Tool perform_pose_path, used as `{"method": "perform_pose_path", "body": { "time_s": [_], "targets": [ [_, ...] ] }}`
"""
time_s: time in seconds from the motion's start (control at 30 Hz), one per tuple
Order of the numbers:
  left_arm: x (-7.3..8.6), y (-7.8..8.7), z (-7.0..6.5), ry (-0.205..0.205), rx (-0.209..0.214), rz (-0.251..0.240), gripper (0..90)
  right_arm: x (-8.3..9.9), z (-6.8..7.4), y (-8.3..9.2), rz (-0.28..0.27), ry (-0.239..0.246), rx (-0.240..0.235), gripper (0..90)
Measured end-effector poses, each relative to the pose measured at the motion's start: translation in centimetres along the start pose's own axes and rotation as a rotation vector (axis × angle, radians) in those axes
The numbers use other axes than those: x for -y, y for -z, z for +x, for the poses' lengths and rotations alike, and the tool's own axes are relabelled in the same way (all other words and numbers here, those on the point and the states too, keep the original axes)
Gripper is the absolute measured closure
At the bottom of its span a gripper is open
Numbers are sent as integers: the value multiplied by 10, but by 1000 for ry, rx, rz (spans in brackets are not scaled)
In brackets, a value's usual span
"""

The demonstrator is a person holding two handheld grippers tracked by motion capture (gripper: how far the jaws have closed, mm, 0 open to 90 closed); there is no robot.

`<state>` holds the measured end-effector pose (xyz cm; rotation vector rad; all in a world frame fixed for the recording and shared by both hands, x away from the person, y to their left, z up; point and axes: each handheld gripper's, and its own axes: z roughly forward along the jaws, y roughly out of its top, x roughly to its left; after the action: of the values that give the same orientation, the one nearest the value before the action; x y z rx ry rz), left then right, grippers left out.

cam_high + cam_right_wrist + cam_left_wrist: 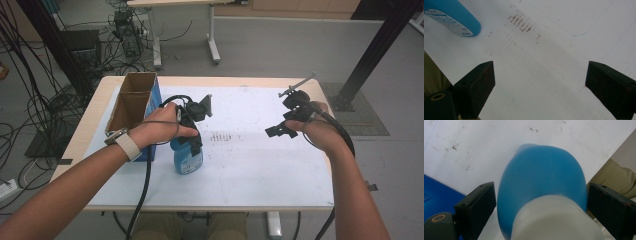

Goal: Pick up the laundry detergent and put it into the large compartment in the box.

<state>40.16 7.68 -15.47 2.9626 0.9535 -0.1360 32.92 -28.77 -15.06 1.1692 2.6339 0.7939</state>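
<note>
Over on the left side of the table (95, 115) stands an open cardboard box (131, 100) with a blue front, two compartments showing. Just beside it, on the white sheet (250, 165), the blue bottle (187, 159) stands upright, and the left gripper (192, 145) comes down over its top from above. In the left gripper view the bottle's white neck and blue shoulder (541, 177) sit right between the two black jaws — the right-hand jaw looks to be touching the blue side, while a thin gap shows at the left-hand jaw, so the tongs stand wide around the bottle and are not clamped on it.

Moving toward the middle, a patch of small dark marks (224, 136) stains the sheet. Farther right, well apart from the bottle, the right gripper (280, 131) hangs above the sheet with its jaws spread wide and nothing between them — its own view shows the bottle's base (451, 18) lying off at the upper left corner.
</note>
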Motion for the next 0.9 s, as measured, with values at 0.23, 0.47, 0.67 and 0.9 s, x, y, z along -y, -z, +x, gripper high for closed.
{"method": "perform_pose_path", "body": {
  "time_s": [0.23, 0.47, 0.67, 0.9],
  "targets": [
    [-1, -4, -4, 3, -19, 4, 140, 0, 0, -1, -3, 2, -3, 89],
    [1, -5, -8, 2, -42, -11, 187, 1, 0, -1, -4, -1, -1, 89],
    [5, -4, -10, 1, -51, -34, 312, 1, 0, -2, -5, 0, -4, 89],
    [6, -5, -14, -1, -77, -37, 384, 1, 0, -1, -4, 0, -2, 89]
  ]
}}
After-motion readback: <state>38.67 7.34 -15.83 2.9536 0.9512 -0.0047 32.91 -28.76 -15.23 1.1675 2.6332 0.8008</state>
